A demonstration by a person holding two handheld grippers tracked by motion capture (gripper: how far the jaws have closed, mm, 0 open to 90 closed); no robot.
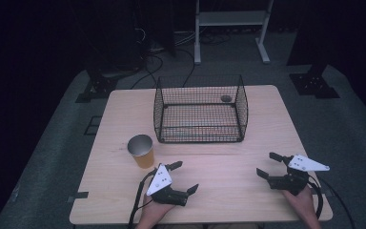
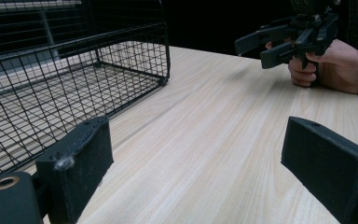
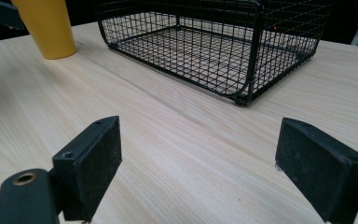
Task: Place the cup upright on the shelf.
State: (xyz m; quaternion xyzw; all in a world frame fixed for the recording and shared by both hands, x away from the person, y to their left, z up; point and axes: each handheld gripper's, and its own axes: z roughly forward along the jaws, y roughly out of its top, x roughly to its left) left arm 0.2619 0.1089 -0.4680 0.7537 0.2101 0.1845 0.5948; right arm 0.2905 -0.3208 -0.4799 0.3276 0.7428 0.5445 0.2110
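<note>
On the pale wooden counter (image 1: 228,167) both tongs rest near the person's edge with their jaws spread wide and nothing between them. The left tongs (image 1: 185,177) lie just beside the yellow paper cup (image 1: 142,150), which stands upright, open end up, a little in front of the black wire basket (image 1: 200,107); the right tongs (image 1: 269,164) sit well apart on the other side, angled toward the counter's middle. The step in hand looks like a reach for the cup with the left tongs, probably to move it into the basket. To do it well, the person would swing the left tongs round to face the cup, keep the jaws wide until they straddle its wall at about mid-height, then close gently, since a thin paper cup will likely buckle under a hard squeeze. A level approach should keep it from tipping. The basket's near wall stands high, so the cup would need a clear lift over the rim. In the right gripper view the cup (image 3: 46,28) is at the far left, beside the basket (image 3: 214,42).
</note>
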